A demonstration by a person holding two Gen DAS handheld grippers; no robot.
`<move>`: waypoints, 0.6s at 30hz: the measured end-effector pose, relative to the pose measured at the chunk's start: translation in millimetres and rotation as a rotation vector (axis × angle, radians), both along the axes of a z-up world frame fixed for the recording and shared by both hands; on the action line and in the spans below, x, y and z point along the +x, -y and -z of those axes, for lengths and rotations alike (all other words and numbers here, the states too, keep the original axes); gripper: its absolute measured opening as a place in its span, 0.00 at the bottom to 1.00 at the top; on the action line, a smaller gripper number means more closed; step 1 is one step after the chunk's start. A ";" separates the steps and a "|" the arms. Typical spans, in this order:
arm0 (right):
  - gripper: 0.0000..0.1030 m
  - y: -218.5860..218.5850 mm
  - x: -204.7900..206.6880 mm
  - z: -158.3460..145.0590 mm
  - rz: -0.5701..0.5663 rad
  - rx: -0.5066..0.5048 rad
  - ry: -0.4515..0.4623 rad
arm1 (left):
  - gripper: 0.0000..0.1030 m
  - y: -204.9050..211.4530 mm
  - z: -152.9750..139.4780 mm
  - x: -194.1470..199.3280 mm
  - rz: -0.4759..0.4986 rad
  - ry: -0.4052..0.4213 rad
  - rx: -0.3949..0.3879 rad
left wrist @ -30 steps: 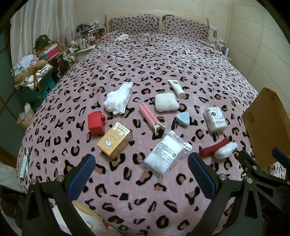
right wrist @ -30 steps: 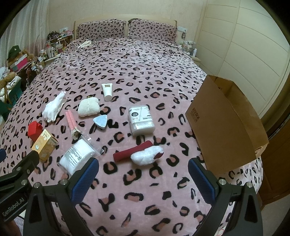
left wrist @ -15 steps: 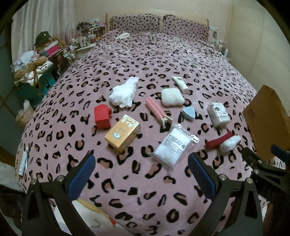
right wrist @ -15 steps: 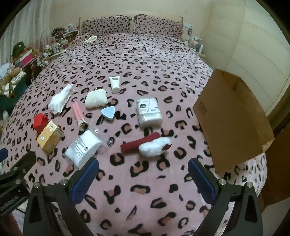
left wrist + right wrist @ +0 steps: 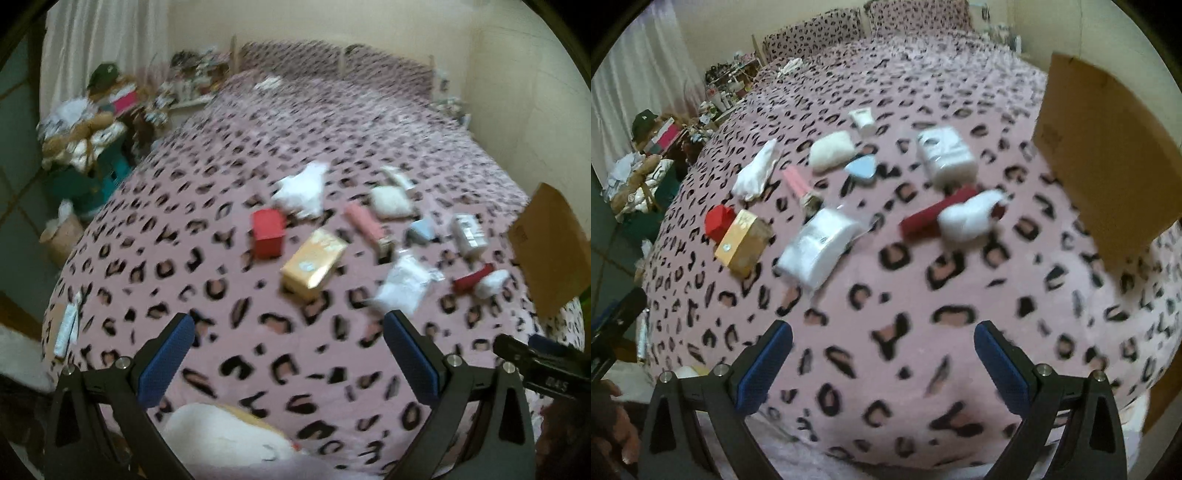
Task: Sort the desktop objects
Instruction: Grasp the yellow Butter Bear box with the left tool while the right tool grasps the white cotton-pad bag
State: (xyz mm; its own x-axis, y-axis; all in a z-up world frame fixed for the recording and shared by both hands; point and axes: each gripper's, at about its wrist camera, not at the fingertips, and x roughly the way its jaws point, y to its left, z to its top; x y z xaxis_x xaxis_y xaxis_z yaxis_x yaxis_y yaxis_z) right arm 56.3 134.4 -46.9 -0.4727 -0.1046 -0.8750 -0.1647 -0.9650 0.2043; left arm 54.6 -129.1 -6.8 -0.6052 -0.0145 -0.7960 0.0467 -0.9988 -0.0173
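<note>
Left wrist view: left gripper (image 5: 288, 350) spread wide, holding nothing, low over the bed (image 5: 229, 280). Right gripper (image 5: 882, 354) spread too; cardboard box (image 5: 1108, 158) upper right.

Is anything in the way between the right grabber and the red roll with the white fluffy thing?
No. Only bare blanket lies between the open right gripper and the red roll.

Objects scattered across pink leopard-print bed (image 5: 923, 314). Brown cardboard box (image 5: 1108, 155) stands at right edge. Red cube box (image 5: 718, 218) leftmost, touching yellow carton (image 5: 744, 242); clear bag of white pads (image 5: 820, 247) right of carton; white jar (image 5: 947, 155) behind dark red roll (image 5: 934, 214).
</note>
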 end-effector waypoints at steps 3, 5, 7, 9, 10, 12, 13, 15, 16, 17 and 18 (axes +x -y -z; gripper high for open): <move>0.98 11.3 -4.0 7.5 0.020 -0.022 0.000 | 1.00 22.5 11.8 -17.0 -0.023 0.030 0.068; 0.98 17.6 -11.4 13.6 0.019 -0.043 0.001 | 1.00 27.5 19.3 -32.8 -0.024 0.019 0.069; 0.98 21.3 -23.0 20.2 0.043 -0.066 0.006 | 1.00 21.3 29.3 -52.1 0.008 0.001 0.033; 0.98 23.0 -36.2 28.6 0.068 -0.093 0.015 | 1.00 12.4 42.5 -68.8 0.068 -0.015 0.036; 0.98 23.4 -42.0 32.0 0.086 -0.099 0.019 | 1.00 8.2 48.9 -75.9 0.094 -0.019 0.044; 0.98 24.9 -54.9 40.0 0.111 -0.093 0.029 | 1.00 -1.9 65.0 -90.7 0.133 0.001 0.036; 0.98 25.7 -61.7 45.2 0.120 -0.096 0.048 | 1.00 -6.7 73.0 -97.6 0.150 0.016 0.026; 0.98 25.4 -72.7 55.0 0.139 -0.110 0.066 | 1.00 -15.2 86.5 -108.3 0.181 0.046 0.003; 0.98 25.7 -77.6 60.2 0.148 -0.112 0.077 | 1.00 -17.6 90.9 -112.1 0.190 0.050 -0.007; 0.98 25.4 -82.0 64.7 0.159 -0.121 0.081 | 1.00 -19.8 93.9 -114.0 0.198 0.050 -0.015; 0.98 24.8 -86.6 69.7 0.177 -0.125 0.091 | 1.00 -21.9 96.8 -116.5 0.210 0.047 -0.023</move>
State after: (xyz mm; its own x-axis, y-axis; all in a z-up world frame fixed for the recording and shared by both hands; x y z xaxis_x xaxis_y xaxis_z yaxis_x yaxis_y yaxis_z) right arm -30.3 109.6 -116.5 -0.4134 -0.1374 -0.9001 -0.3521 -0.8875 0.2972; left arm -61.9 -107.2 -103.6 -0.5590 0.0894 -0.8243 -0.1625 -0.9867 0.0032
